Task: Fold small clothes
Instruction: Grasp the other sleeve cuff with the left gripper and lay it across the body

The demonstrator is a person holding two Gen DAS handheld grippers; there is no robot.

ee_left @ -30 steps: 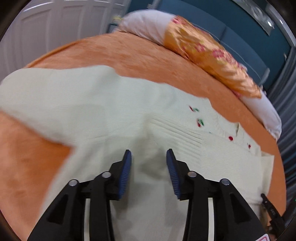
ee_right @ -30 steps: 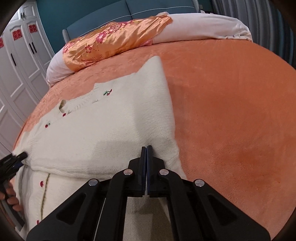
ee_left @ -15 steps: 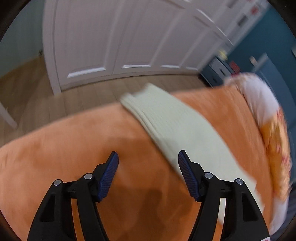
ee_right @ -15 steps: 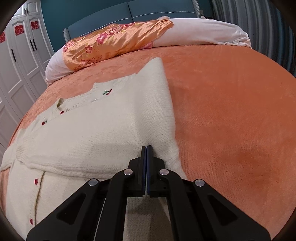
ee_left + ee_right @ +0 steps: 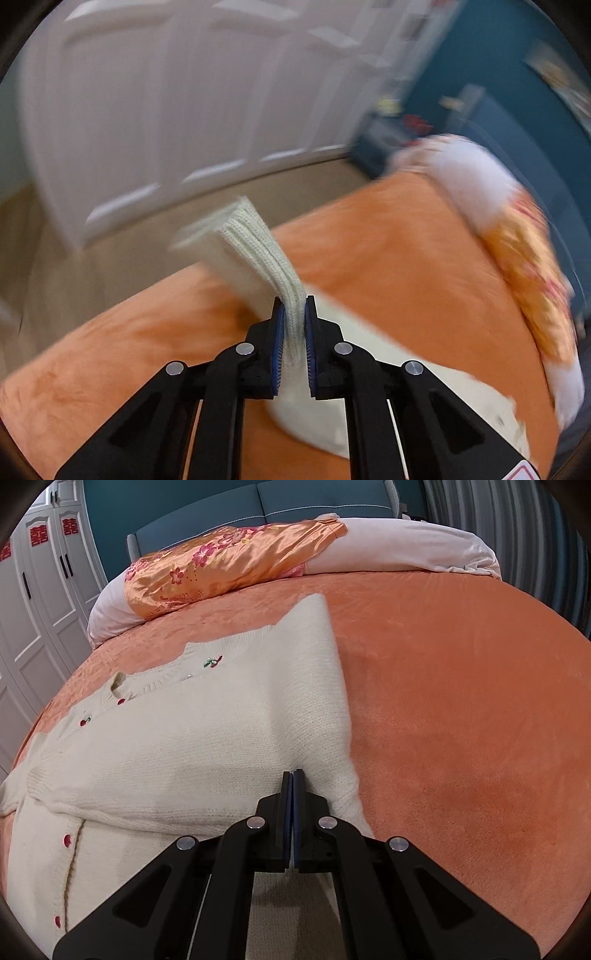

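Left tool point(image 5: 293, 334): open half a second ago, now clamped on the ribbed sleeve cuff point(image 5: 258, 254), lifted off the bed point(image 5: 388, 258); view blurred, probably mid-swing. Right tool point(image 5: 293, 805): unchanged, closed, seemingly pinning the cream cardigan point(image 5: 192, 738). Sleeve fold begun.

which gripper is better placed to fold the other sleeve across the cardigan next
Left. The left gripper is shut on the ribbed sleeve cuff, already lifted off the orange bedspread. The right gripper is shut, low over the cardigan.
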